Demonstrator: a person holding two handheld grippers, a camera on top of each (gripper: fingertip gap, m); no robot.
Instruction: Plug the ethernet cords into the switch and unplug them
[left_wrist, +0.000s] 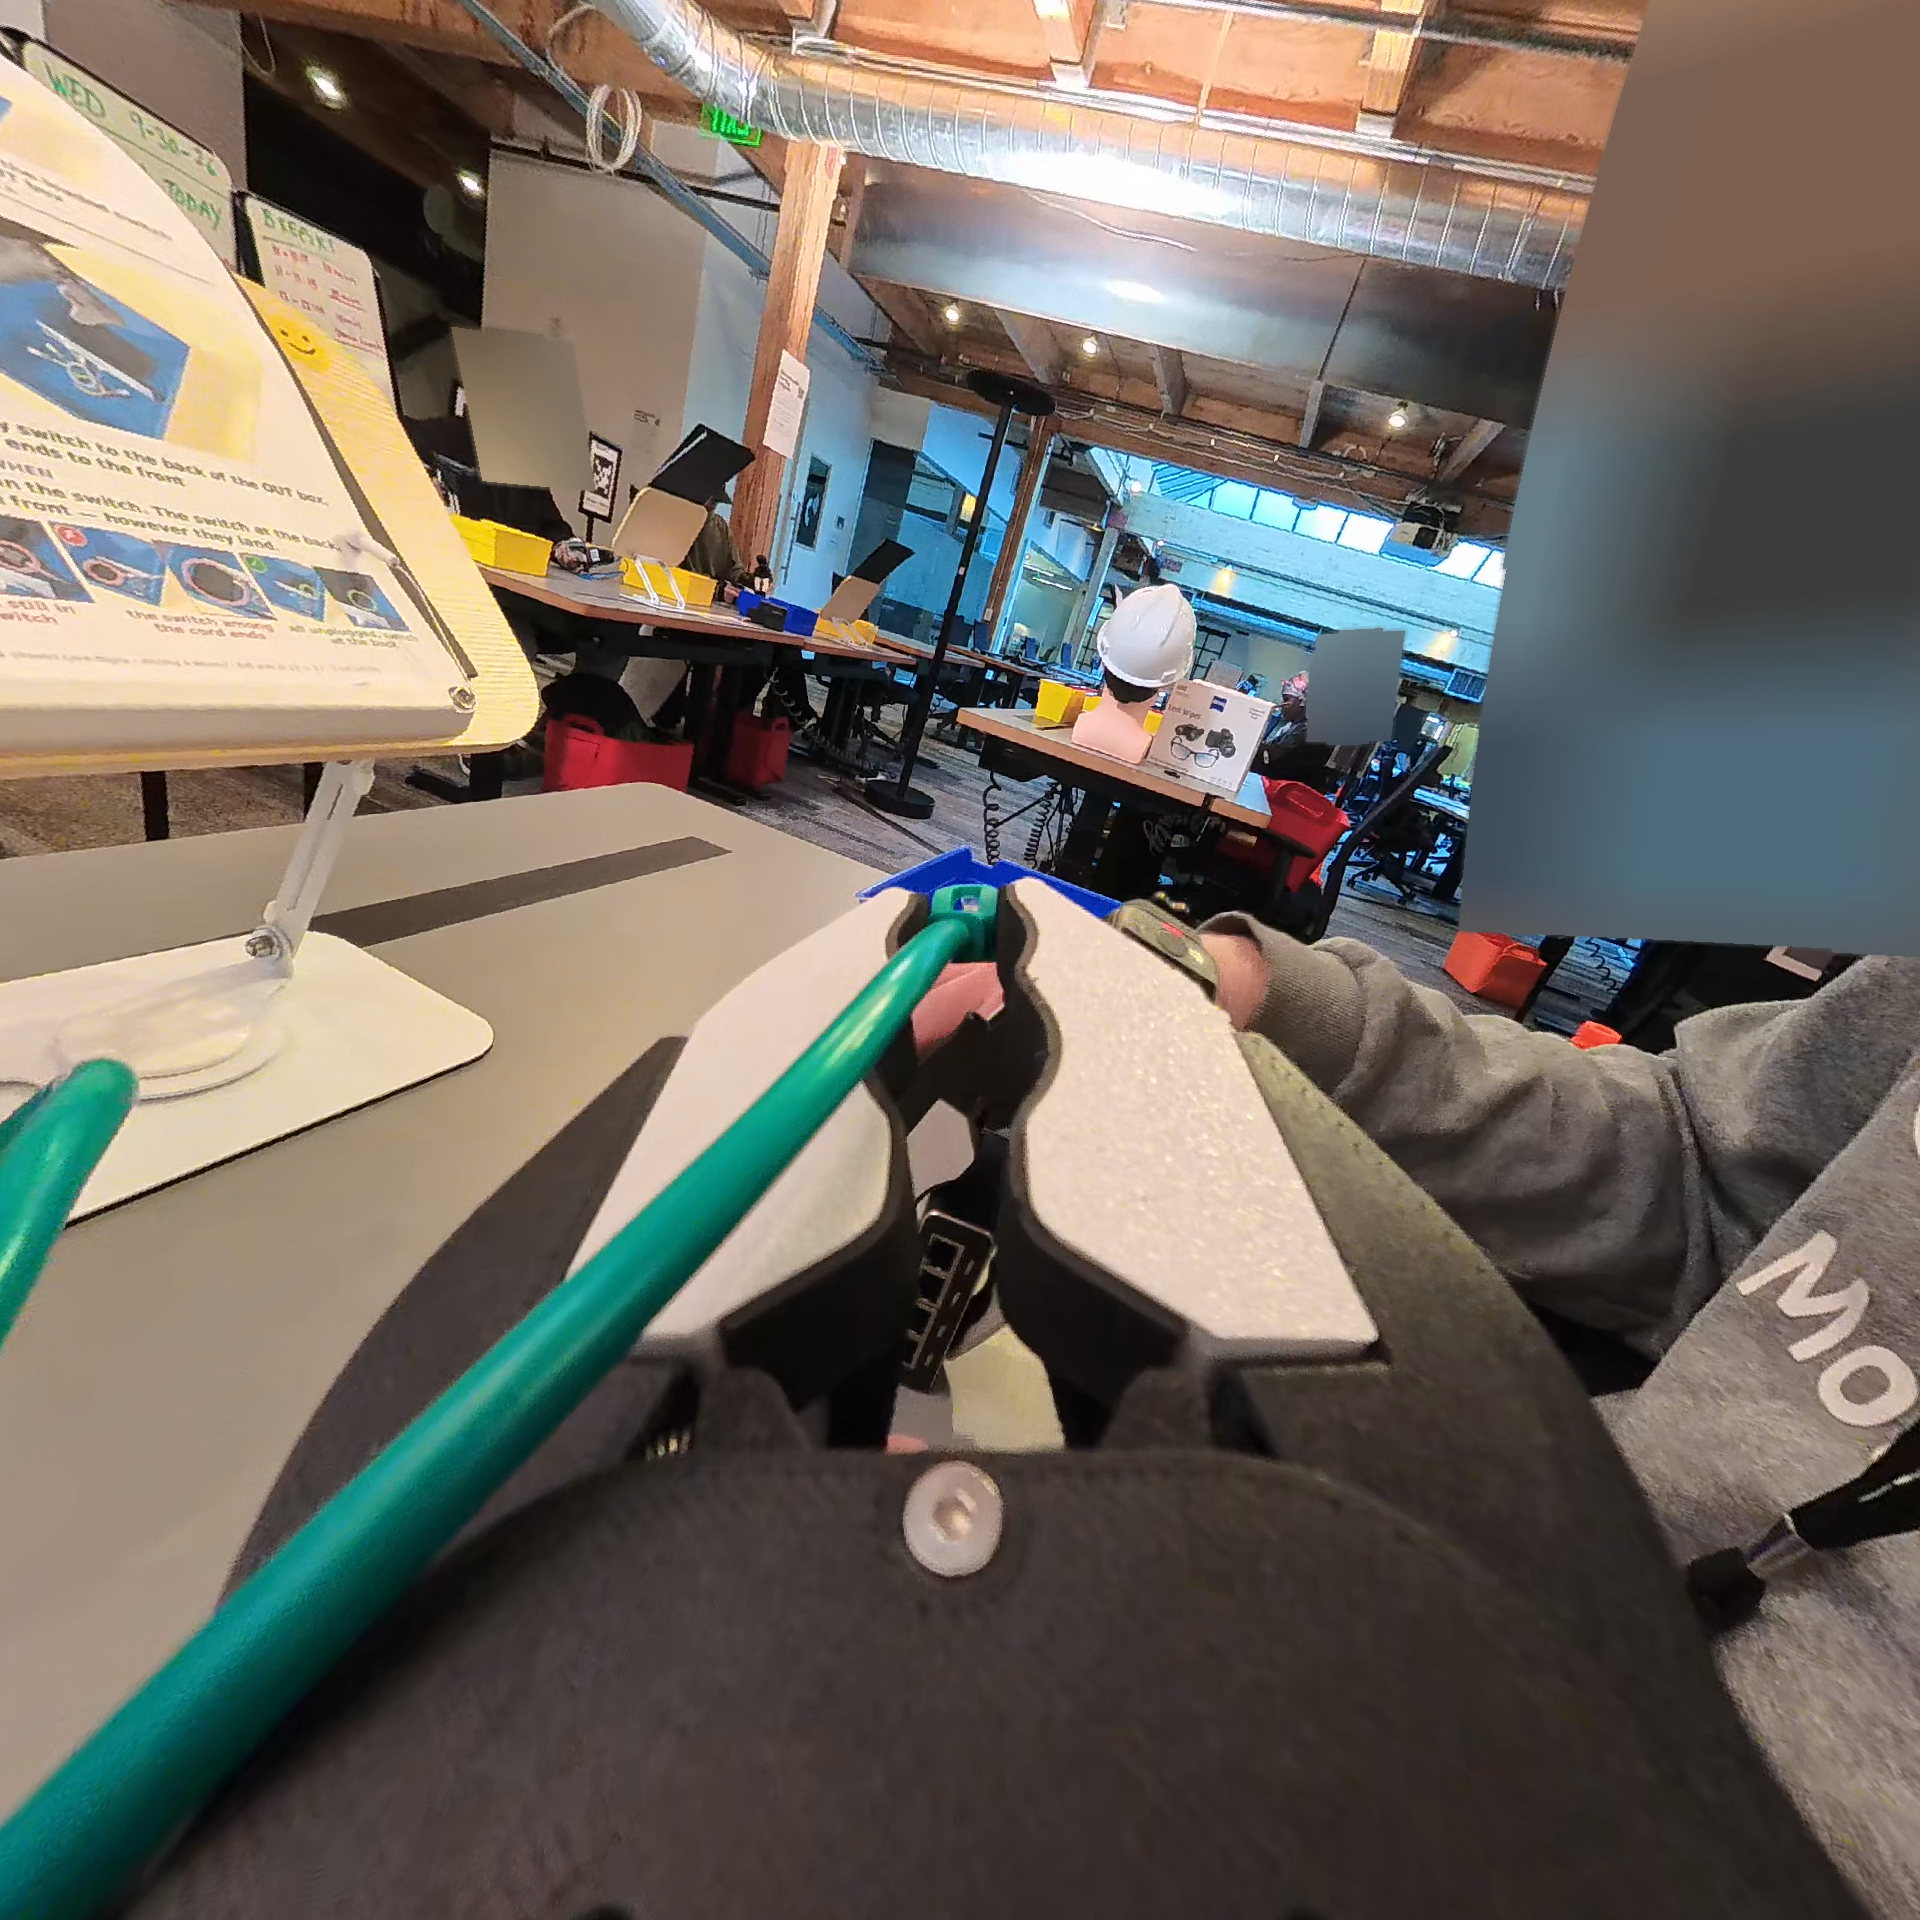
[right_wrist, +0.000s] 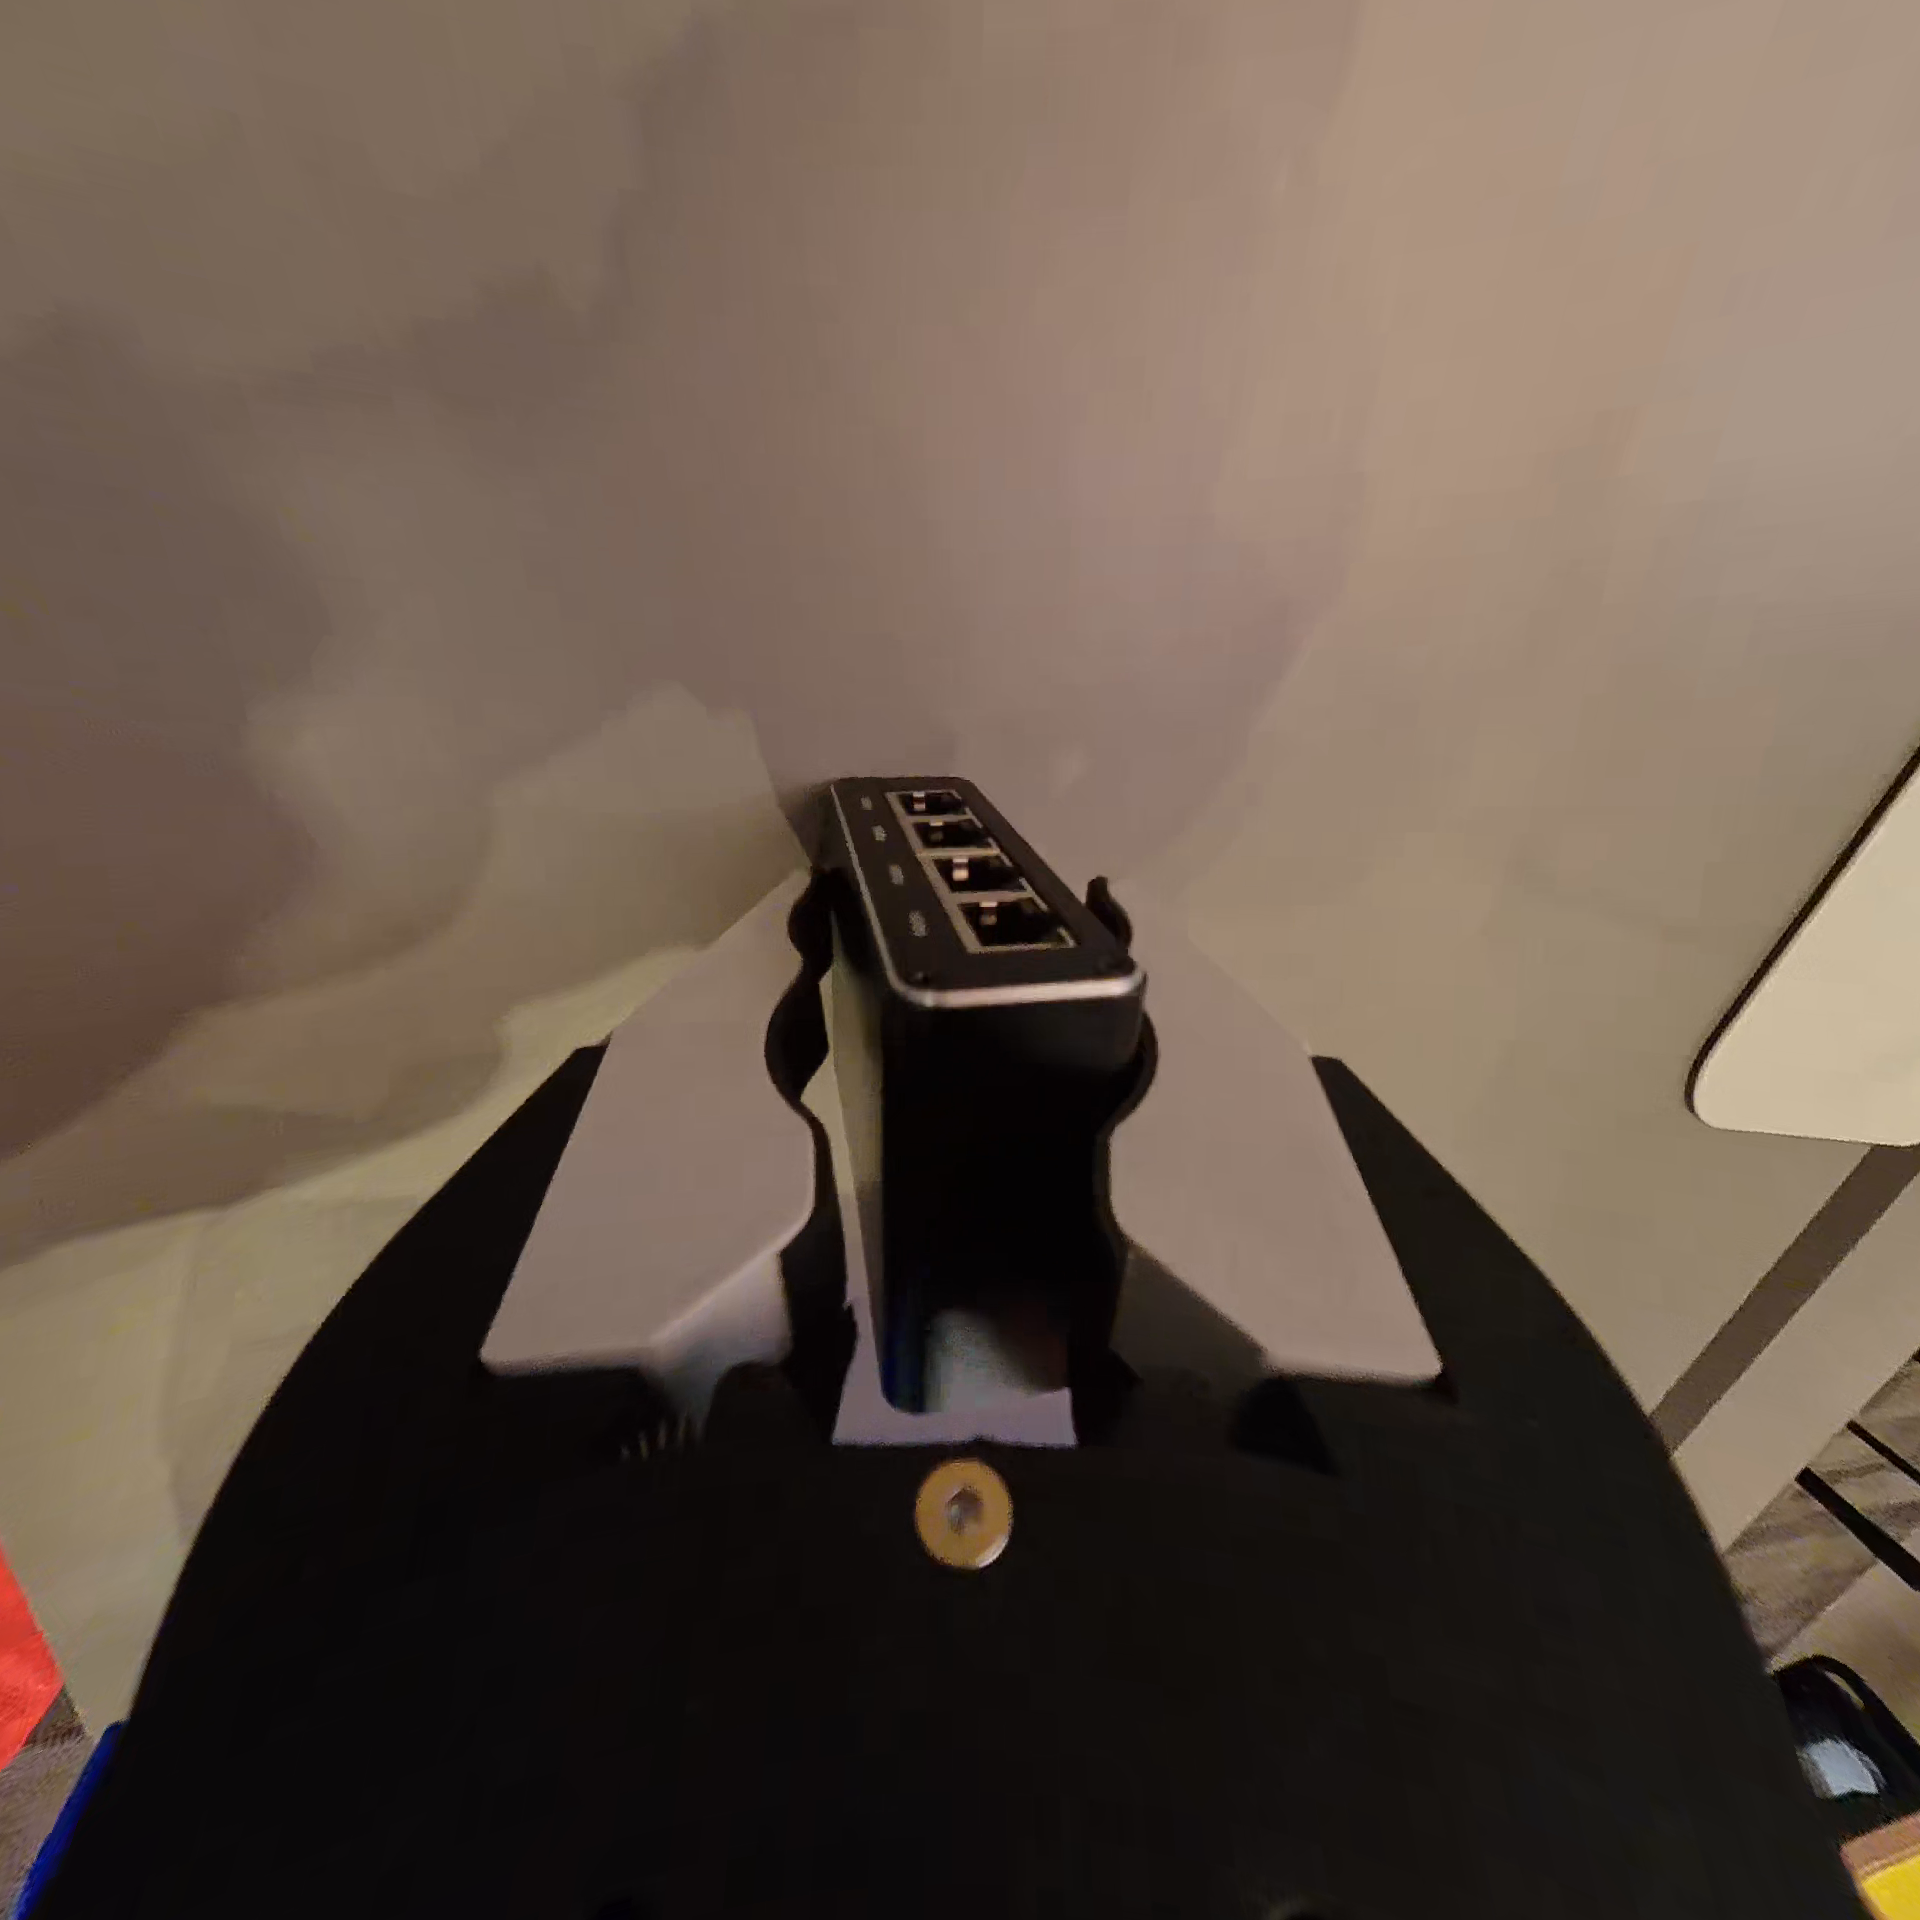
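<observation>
My left gripper (left_wrist: 971, 920) is shut on the plug end of a green ethernet cord (left_wrist: 623, 1205), held above the grey table. The cord runs back toward the lower left, and a second green loop (left_wrist: 52, 1132) shows at the left edge. My right gripper (right_wrist: 961, 920) is shut on a black ethernet switch (right_wrist: 966, 1049), held on end with its row of empty ports (right_wrist: 971, 873) facing up. In the left wrist view the switch (left_wrist: 940, 1299) shows below, through the gap between my fingers. A hand and grey sleeve (left_wrist: 1507, 1101) reach in from the right.
A white stand with an instruction sheet (left_wrist: 187, 499) sits on the grey table (left_wrist: 436, 862) at the left, its base plate (left_wrist: 312, 1049) close by. A blue bin corner (left_wrist: 935, 873) pokes up behind my fingertips. The stand base (right_wrist: 1829, 987) shows at right in the right wrist view. About 25 centimetres separates my left fingertips from my right.
</observation>
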